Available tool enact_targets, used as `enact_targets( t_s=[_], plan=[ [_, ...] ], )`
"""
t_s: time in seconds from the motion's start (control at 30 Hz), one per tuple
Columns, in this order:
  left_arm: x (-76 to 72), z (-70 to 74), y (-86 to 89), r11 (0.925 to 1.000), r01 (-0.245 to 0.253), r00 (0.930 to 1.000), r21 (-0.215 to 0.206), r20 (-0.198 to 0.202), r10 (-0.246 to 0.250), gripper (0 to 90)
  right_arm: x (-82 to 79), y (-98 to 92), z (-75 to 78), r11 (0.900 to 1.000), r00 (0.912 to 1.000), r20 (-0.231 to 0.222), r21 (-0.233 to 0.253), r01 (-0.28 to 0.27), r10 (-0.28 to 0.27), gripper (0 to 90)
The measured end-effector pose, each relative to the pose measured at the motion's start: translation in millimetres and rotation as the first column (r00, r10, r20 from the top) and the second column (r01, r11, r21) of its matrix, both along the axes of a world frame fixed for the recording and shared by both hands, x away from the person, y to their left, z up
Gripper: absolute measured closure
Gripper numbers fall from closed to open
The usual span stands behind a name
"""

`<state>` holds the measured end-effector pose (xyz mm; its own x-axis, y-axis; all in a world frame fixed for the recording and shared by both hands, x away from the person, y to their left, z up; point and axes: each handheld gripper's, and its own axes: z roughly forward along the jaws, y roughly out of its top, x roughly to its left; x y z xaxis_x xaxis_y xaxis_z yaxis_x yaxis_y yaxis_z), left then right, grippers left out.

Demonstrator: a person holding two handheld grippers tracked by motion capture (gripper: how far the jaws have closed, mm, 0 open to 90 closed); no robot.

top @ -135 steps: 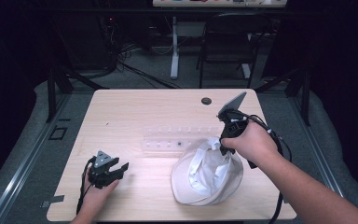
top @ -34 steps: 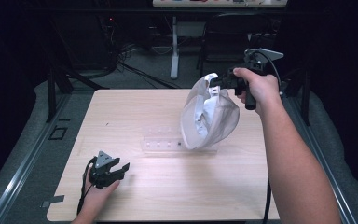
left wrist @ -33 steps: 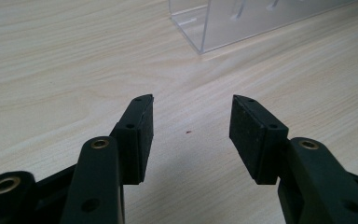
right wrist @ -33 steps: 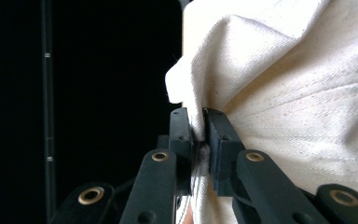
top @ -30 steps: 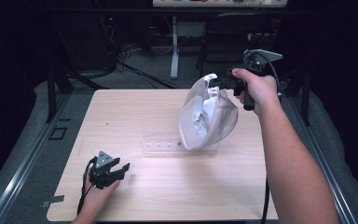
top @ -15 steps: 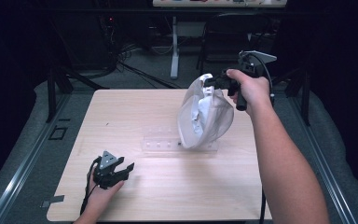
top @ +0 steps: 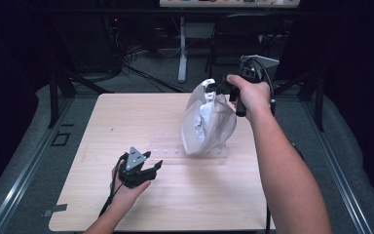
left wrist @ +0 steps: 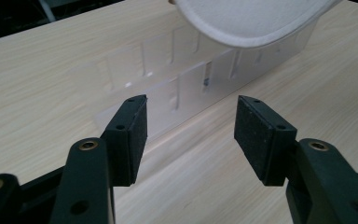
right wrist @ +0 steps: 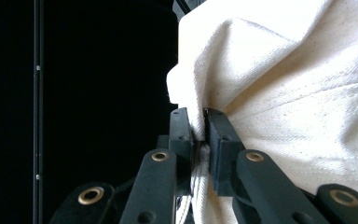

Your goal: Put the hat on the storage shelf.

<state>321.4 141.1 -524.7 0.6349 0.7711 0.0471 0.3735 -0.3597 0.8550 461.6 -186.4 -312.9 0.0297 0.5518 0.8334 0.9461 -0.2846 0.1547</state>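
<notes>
At the near left of the pale wooden table [top: 102,131], the left gripper [top: 148,168] rested in the person's hand with its jaws spread apart, nothing between them. Just ahead of it stood a clear plastic slotted organiser tray [left wrist: 177,88]; whether its compartments held anything could not be told. Above the tray's right end hung a cream-white canvas cloth hat [top: 207,124], its rim just over the tray. The right gripper [right wrist: 199,135] was clamped on a fold of the hat's fabric, holding it clear of the table.

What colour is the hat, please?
Off-white, plain; the hat shows best in the right gripper view.
</notes>
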Motion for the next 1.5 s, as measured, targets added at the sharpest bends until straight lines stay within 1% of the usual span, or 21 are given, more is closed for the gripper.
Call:
enact_targets(
  t_s=[0.03,0.07,0.1,0.17,0.2,0.23,0.33,0.43,0.47,0.57,0.63,0.7,0.8,0.83,0.93,1.07,1.13,1.17,1.2,1.37,1.5],
  plan=[
    [1.5,0.4,-6.6,0.9999,0.009,1.0000,0.006,0.000,-0.009,43.6,0.1,-0.1,-0.3,1.000,1.0000,0.001,0.000,0.000,0.000,82.1],
    [4.7,0.8,-19.4,0.9998,0.020,0.9998,0.008,0.004,-0.020,42.9,0.1,-0.6,-0.9,1.000,1.0000,0.005,0.001,0.007,-0.007,82.1],
    [4.7,0.8,-19.4,0.9998,0.020,0.9998,0.008,0.004,-0.020,42.2,0.1,-0.6,-0.9,1.000,1.0000,0.005,0.001,0.007,-0.007,82.1],
    [7.6,1.3,-32.6,0.9994,0.034,0.9994,0.010,0.003,-0.034,41.9,0.0,-1.8,-1.0,1.000,0.9999,0.007,-0.001,0.007,-0.007,82.1],
    [9.8,2.7,-44.5,0.9984,0.055,0.9985,0.012,0.002,-0.055,41.7,-0.2,-2.4,-1.1,1.000,0.9999,0.011,-0.003,0.004,-0.004,82.1],
    [9.8,2.7,-44.5,0.9984,0.055,0.9985,0.012,0.002,-0.055,41.8,-0.2,-2.4,-1.1,1.000,0.9999,0.011,-0.003,0.004,-0.004,82.1],
    [13.1,5.0,-60.2,0.9974,0.072,0.9974,-0.003,0.004,-0.072,41.7,-1.0,-3.1,-1.2,1.000,0.9999,0.014,-0.005,0.001,-0.001,82.1],
    [15.9,7.7,-74.6,0.9970,0.077,0.9970,-0.004,-0.004,-0.077,42.0,-1.8,-2.0,-1.3,1.000,0.9999,0.016,-0.005,0.000,0.000,82.1],
    [16.5,9.4,-81.6,0.9971,0.076,0.9971,0.005,-0.007,-0.076,42.8,-2.3,-0.4,-1.4,1.000,0.9998,0.018,-0.005,-0.004,0.004,82.0],
    [16.0,11.4,-89.1,0.9966,0.080,0.9968,0.019,-0.002,-0.080,43.7,-2.4,0.9,-1.4,1.000,0.9997,0.020,-0.003,-0.013,0.013,82.0],
    [15.5,13.9,-99.3,0.9953,0.084,0.9964,0.048,0.009,-0.085,43.8,-2.4,2.5,-1.2,1.000,0.9997,0.018,-0.007,-0.014,0.014,82.0],
    [15.4,14.8,-102.4,0.9949,0.084,0.9963,0.056,0.013,-0.085,43.7,-2.3,2.6,-1.5,1.000,0.9996,0.023,-0.007,-0.017,0.018,82.0],
    [15.2,17.2,-109.8,0.9949,0.074,0.9966,0.068,0.030,-0.076,44.0,-2.5,3.3,-1.2,1.000,0.9996,0.023,-0.009,-0.018,0.018,82.0],
    [16.1,17.7,-111.9,0.9948,0.067,0.9969,0.077,0.036,-0.070,46.0,-2.6,3.4,-1.1,1.000,0.9996,0.023,-0.010,-0.018,0.018,82.0],
    [19.0,19.5,-114.6,0.9951,0.025,0.9983,0.096,0.049,-0.030,55.8,-3.3,3.8,-1.2,1.000,0.9994,0.022,-0.014,-0.027,0.027,82.0],
    [20.0,21.4,-109.4,0.9943,0.019,0.9989,0.105,0.039,-0.023,62.1,-4.0,3.6,-0.8,0.999,0.9994,0.020,-0.019,-0.028,0.028,82.0],
    [20.8,22.1,-104.2,0.9957,0.012,0.9992,0.092,0.036,-0.015,67.3,-4.4,2.2,-0.6,0.999,0.9994,0.020,-0.026,-0.027,0.027,82.0],
    [21.2,22.7,-101.4,0.9961,0.007,0.9994,0.088,0.033,-0.010,67.3,-4.4,2.2,-0.6,0.999,0.9994,0.020,-0.026,-0.027,0.027,82.0],
    [21.9,24.0,-96.2,0.9975,-0.001,0.9996,0.070,0.029,-0.001,68.4,-4.8,1.4,0.9,0.999,0.9995,0.020,-0.028,-0.025,0.026,82.0],
    [22.3,27.2,-88.3,0.9982,-0.004,0.9995,0.059,0.030,0.003,69.2,-6.0,-0.5,4.3,0.999,0.9995,0.020,-0.035,-0.024,0.025,82.1],
    [24.3,28.8,-82.8,0.9996,0.008,0.9998,0.028,0.016,-0.009,70.8,-7.8,0.0,8.4,0.999,0.9993,0.024,-0.040,-0.028,0.029,82.1]
  ],
)
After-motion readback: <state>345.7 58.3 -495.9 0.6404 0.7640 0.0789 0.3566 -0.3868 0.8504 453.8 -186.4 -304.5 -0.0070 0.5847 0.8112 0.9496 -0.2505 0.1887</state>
